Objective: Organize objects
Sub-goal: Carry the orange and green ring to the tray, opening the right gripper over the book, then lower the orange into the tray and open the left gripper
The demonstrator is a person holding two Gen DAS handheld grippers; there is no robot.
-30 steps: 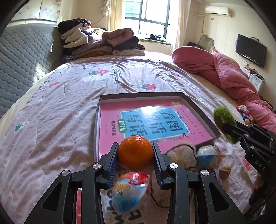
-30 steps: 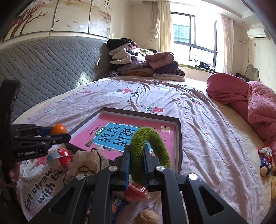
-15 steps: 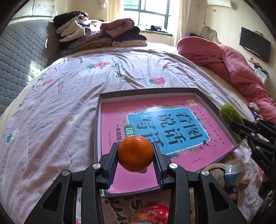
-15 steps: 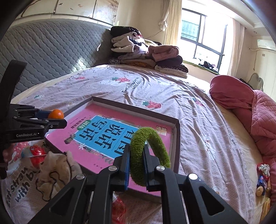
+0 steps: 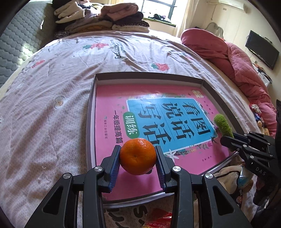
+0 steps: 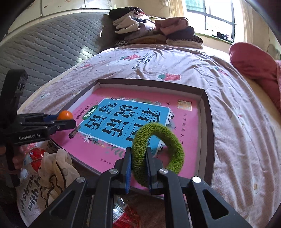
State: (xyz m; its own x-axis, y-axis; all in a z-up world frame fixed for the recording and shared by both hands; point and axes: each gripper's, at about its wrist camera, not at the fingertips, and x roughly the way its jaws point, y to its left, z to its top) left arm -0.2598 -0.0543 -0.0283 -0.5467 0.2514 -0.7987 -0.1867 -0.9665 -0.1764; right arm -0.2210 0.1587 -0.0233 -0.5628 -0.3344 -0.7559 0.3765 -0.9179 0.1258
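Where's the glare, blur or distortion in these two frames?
Left wrist: window blown out, bed bowed by fisheye, orange sharp. Right wrist: window overexposed, green ring slightly soft on its right side, corners vignetted black.

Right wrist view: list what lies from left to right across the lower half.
Left gripper holding the orange → cream cloth bag → right gripper clamping the green ring → tray's right wall.

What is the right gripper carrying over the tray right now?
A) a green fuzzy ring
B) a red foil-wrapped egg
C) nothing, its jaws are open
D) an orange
A: the right gripper is shut on the green fuzzy ring above the pink book in the tray; the orange sits in the left gripper.
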